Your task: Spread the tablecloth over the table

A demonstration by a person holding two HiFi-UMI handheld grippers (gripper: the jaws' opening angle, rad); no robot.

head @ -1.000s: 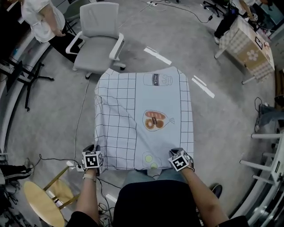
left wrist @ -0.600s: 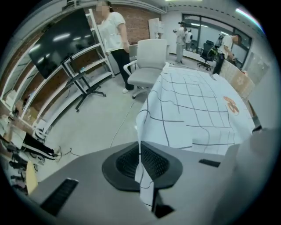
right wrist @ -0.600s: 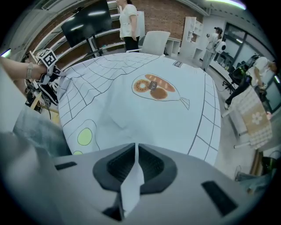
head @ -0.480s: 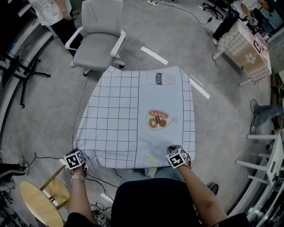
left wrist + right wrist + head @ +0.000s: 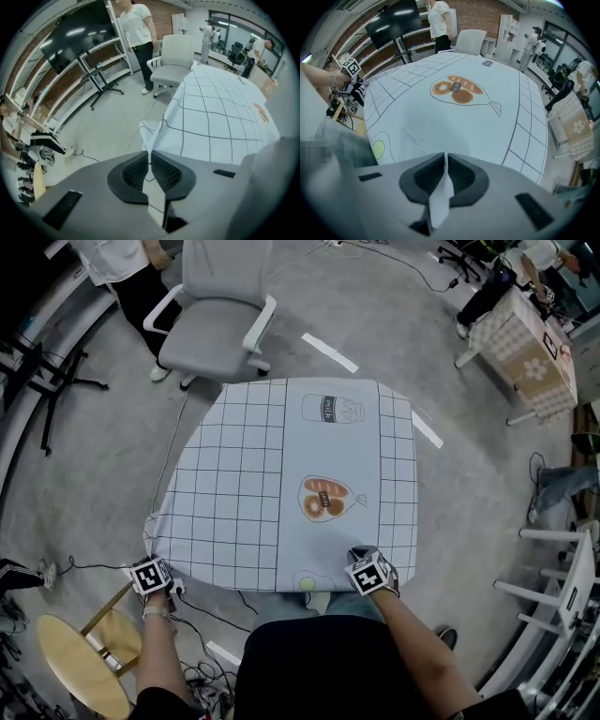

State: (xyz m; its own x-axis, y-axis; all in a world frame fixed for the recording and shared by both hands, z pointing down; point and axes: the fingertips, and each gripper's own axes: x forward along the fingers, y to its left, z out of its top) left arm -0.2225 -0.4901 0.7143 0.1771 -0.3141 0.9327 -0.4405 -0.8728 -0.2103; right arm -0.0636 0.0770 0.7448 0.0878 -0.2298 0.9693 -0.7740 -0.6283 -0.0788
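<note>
Your left gripper (image 5: 150, 159) jaws just closed on tablecloth (image 5: 281, 474) corner; you pulled outward, fold gone. Your right gripper (image 5: 446, 161) jaws pinch near edge. Cloth ahead of jaws flat: nearly spread.

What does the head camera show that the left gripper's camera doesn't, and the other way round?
Only the head view shows the whole tablecloth from above, the right gripper at its near edge, and the wearer's forearms. Only the left gripper view shows the left gripper up close: its jaws, which have just been closing, pinch the tablecloth's corner. It also shows a dark screen on a stand. Both show the checked tablecloth, the grey office chair and a person in a white top.
</note>
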